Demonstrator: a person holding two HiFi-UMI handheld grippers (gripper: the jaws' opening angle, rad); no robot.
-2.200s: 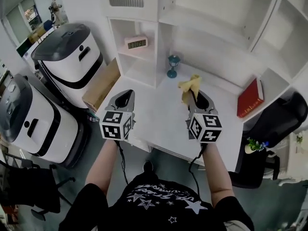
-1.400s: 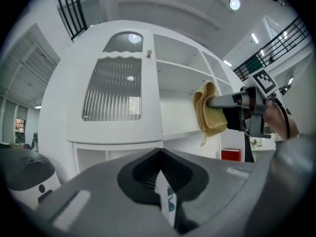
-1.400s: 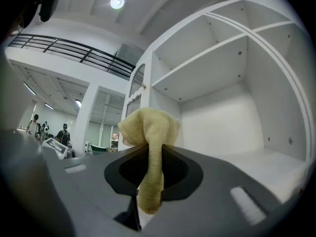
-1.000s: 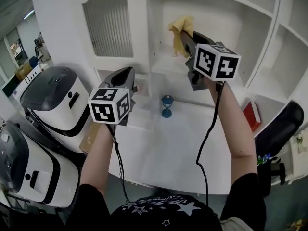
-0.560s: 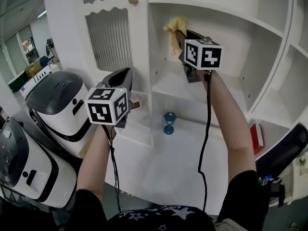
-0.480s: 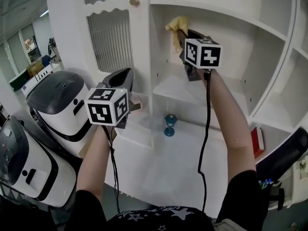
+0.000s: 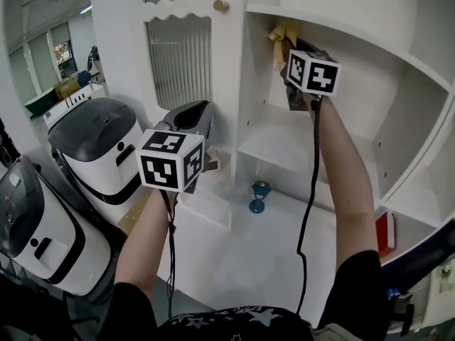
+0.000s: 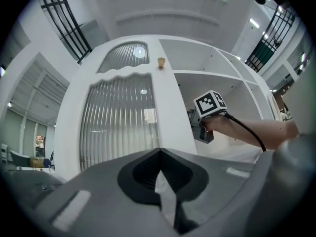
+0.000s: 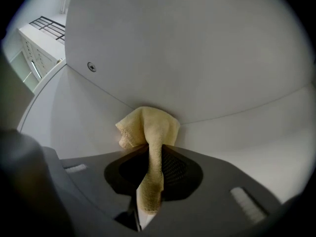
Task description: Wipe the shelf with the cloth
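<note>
**Right gripper holds the cloth high in the shelf's upper bay**

At the left edge of the head view stand two white, bin-shaped machines with dark grey lids, one at mid-left [image 7: 99,144] and one lower left [image 7: 39,222]. Just right of them, the left gripper [image 7: 201,111] is raised in front of the white cabinet door with ribbed glass [image 7: 181,55]. Its jaws are pressed together with nothing between them, and its own view shows only a thin slit where they meet [image 8: 160,152]. A small brass knob [image 7: 221,6] sits at the door's upper right corner.

Right of the door is the white wooden shelf unit [image 7: 284,144]. In the upper centre of the frame the right gripper [image 7: 286,40] reaches into the unit's top left corner, under the upper board. Its jaws are clamped on the pale yellow terry cloth [image 7: 281,31]. In the right gripper view the cloth [image 9: 148,127] runs up between the jaws, and its bunched end meets the seam where two white panels join.

Lower down, a small blue stemmed cup [image 7: 259,194] stands on the wide white surface. A red book [image 7: 386,231] shows at the right edge.
</note>
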